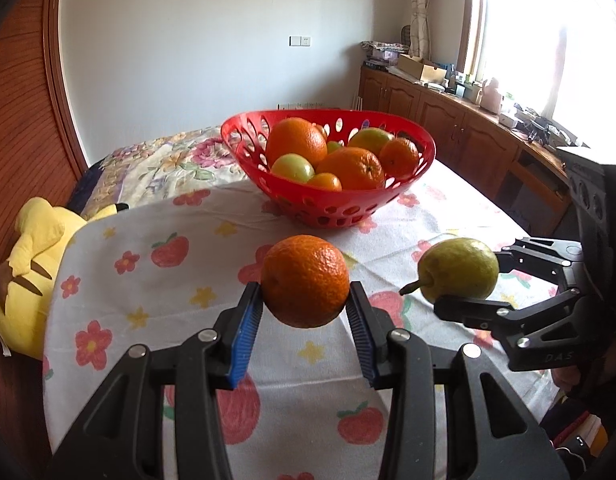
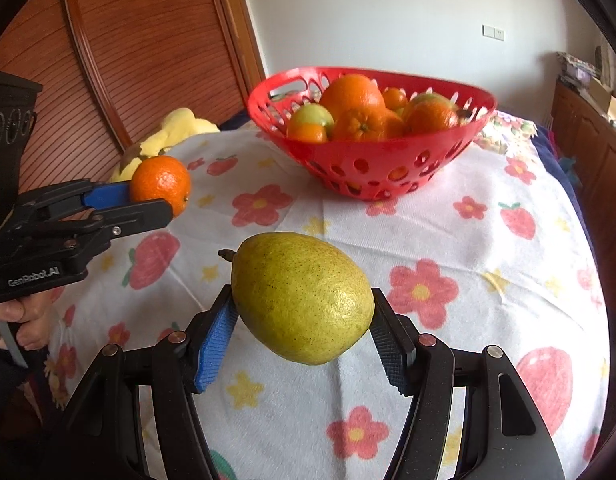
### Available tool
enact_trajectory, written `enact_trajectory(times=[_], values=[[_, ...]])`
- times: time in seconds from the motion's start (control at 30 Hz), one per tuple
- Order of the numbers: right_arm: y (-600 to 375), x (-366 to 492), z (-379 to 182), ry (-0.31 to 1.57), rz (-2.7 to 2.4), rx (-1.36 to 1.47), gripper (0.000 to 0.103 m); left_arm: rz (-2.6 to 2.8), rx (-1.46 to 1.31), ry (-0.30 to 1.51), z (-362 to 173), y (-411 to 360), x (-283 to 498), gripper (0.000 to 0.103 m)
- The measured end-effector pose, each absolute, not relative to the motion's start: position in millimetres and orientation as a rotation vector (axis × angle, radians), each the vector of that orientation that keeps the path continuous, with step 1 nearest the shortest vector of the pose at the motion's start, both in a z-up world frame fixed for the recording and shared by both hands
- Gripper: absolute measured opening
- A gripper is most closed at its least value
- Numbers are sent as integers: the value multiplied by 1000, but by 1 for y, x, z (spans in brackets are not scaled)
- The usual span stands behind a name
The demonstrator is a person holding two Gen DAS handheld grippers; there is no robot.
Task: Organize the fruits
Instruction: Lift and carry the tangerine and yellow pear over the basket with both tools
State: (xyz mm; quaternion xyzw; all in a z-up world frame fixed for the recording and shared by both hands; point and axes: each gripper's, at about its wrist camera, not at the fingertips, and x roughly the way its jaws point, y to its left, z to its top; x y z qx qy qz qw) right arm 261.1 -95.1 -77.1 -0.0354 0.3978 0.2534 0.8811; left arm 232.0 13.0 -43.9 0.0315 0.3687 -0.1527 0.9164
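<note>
My left gripper [image 1: 305, 300] is shut on an orange [image 1: 305, 281] and holds it above the flowered tablecloth [image 1: 148, 280]; it also shows in the right wrist view [image 2: 148, 200] with the orange [image 2: 161, 182]. My right gripper [image 2: 302, 320] is shut on a yellow-green pear [image 2: 302, 298], held above the cloth; it also shows in the left wrist view [image 1: 476, 280] with the pear [image 1: 460, 268]. A red perforated basket [image 1: 328, 208] stands beyond both, holding several oranges and green fruits; its wall shows in the right wrist view [image 2: 372, 160].
A yellow plush toy [image 1: 32, 272] lies at the table's left edge. A wooden wall panel [image 2: 148, 40] is on the left. Wooden cabinets [image 1: 448, 120] with clutter run under the window on the right. A bed with a floral cover [image 1: 160, 160] lies behind the table.
</note>
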Motion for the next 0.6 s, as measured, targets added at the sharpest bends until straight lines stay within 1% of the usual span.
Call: enact_trajectory(times=[0.33, 0.6], values=[[-106, 276, -24, 722, 527, -100, 66, -312, 104, 692, -12, 5, 257, 41], [-108, 306, 6, 660, 522, -135, 66, -305, 99, 675, -1, 7, 290, 41]])
